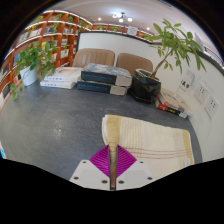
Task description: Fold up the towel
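Jaws (pixel 112 163) level, pinching towel (pixel 150 140) edge.

Towel (pixel 148 138) on floor (pixel 60 125) — just ahead of tongs (pixel 112 160)

We see our gripper (pixel 113 163) low in the gripper view, its two fingers reaching forward and drawn close together. The magenta pads (pixel 100 160) on their inner faces form two triangles that meet at a narrow line in the middle. A thin edge of the towel (pixel 150 140) is pinched between the fingers, with no gap visible on either side of it, so both fingers press on it. The pale finger bodies (pixel 88 176) spread outward below the pads. We cannot see the hand that carries the gripper.
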Demonstrator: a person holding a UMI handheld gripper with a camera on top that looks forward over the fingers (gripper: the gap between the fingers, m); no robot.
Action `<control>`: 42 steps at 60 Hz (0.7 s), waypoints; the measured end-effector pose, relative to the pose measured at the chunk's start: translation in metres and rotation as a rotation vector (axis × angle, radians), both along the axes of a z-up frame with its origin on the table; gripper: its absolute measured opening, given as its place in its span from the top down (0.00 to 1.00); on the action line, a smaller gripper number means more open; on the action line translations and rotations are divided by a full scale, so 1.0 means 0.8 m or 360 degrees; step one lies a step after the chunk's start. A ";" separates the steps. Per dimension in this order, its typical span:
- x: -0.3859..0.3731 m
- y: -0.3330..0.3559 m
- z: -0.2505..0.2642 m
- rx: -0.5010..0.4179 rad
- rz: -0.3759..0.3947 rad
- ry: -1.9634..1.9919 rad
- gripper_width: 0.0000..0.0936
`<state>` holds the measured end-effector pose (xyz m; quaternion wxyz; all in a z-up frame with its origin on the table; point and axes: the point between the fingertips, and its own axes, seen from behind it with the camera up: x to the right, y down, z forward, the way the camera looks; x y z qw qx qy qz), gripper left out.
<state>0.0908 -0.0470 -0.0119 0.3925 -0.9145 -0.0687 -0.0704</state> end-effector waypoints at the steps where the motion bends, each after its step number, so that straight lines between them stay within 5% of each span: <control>1: 0.002 0.001 0.001 -0.0020 0.0009 -0.0007 0.95; 9: -0.001 0.004 0.036 -0.0025 0.0054 0.0043 0.96; 25: 0.171 0.007 0.193 0.0248 -0.0195 0.0037 0.96; 34: 0.299 -0.014 0.147 0.0180 -0.0366 0.0072 0.95; 42: 0.353 -0.042 0.061 0.0016 -0.0423 0.0168 0.82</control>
